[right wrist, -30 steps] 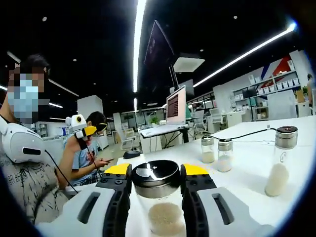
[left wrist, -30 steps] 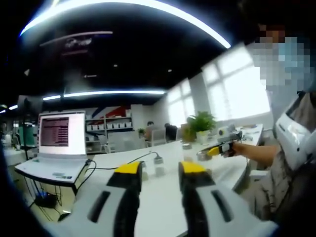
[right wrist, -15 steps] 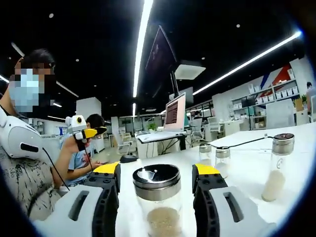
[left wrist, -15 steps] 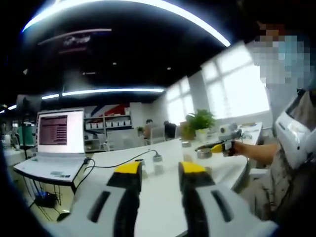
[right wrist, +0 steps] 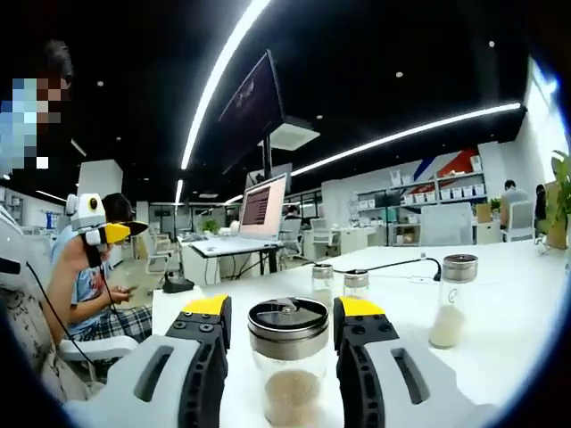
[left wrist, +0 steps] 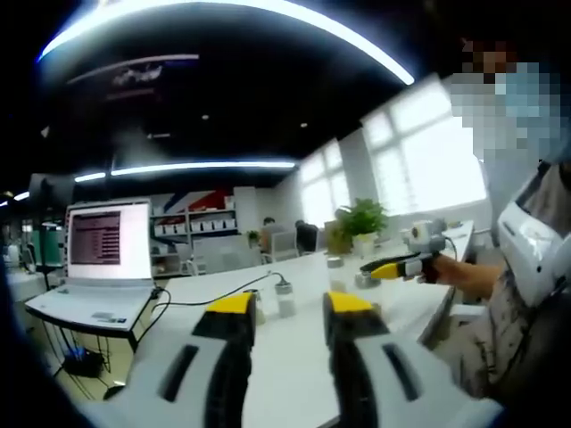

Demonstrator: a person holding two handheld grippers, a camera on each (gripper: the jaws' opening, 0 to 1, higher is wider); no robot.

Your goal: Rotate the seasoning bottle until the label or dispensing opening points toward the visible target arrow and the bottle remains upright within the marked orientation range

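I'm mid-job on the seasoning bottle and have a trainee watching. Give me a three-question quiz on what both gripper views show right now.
1. True or false: the right hand-held gripper is clamped on the seasoning bottle.
2. How many other shakers stand on the white table in the right gripper view? A) one B) three C) five
3. Fill in: the left hand-held gripper holds ____.

Key:
1. False; its jaws flank the lid with gaps on both sides.
2. B: a pair and a taller one.
3. Nothing; open, above the table.
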